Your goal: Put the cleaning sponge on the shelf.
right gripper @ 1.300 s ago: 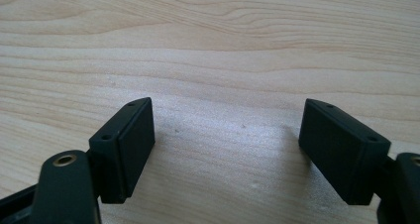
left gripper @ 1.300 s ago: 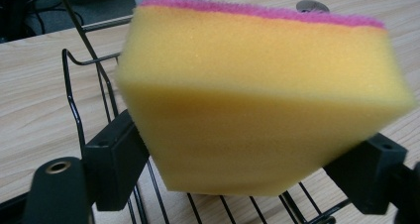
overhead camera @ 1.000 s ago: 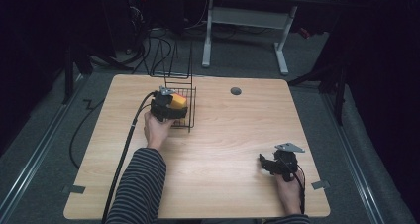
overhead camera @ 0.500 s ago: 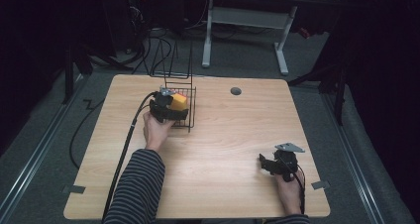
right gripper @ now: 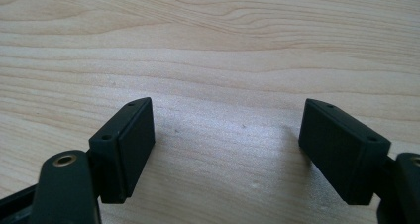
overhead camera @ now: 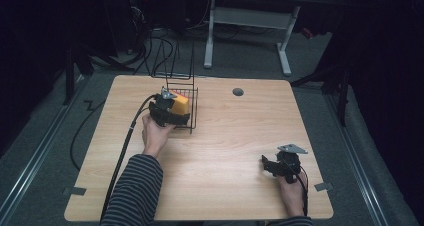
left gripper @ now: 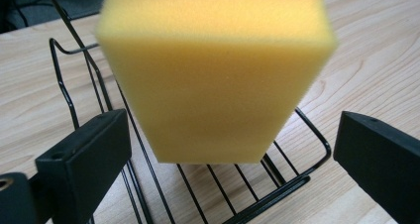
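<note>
One yellow sponge (left gripper: 213,75) stands on end in one black wire basket (left gripper: 277,184) on the wooden table (overhead camera: 225,136). There are two grippers. The left gripper (overhead camera: 172,111) is at the basket's near side; its jaws have just been opening and now stand wide apart, released, with the sponge between them but clear of both pads. The right gripper (overhead camera: 270,165) rests well apart from the basket, toward the table's near right corner, jaws spread and holding nothing, bare wood between them.
</note>
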`<state>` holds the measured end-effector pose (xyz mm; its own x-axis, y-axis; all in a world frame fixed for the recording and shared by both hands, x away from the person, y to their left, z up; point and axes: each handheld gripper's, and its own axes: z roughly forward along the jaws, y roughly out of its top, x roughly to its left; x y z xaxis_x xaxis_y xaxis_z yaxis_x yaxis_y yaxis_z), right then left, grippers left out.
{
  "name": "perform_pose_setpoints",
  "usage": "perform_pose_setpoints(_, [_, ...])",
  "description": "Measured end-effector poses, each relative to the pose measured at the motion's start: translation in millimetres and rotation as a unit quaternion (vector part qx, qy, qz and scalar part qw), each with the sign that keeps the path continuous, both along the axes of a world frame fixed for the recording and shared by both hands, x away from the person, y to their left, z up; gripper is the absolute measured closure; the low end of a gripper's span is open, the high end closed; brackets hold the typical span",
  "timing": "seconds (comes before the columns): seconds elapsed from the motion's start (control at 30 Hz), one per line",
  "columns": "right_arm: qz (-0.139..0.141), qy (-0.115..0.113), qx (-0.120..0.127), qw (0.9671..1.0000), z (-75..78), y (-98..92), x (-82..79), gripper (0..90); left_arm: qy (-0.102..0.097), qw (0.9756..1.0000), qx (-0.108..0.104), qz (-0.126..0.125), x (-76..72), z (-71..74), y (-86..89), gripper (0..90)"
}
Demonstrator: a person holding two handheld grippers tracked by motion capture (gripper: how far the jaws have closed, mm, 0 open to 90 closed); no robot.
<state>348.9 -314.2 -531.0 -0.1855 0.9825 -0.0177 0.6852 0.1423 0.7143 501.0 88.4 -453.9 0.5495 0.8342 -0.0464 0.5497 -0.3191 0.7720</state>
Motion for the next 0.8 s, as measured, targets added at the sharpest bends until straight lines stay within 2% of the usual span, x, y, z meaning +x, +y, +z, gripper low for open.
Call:
perform_pose_setpoints(0.43, [0.0,0.0,0.0,1.0,0.0,0.0,0.0,22.0,-0.014,0.9998,0.005,-0.01,-17.9,6.6,11.2,4.9])
perform_pose_setpoints(0.8, [0.0,0.0,0.0,1.0,0.0,-0.1,0.0,22.0,-0.03,0.9994,-0.004,-0.016,-33.8,16.5,24.0,6.8])
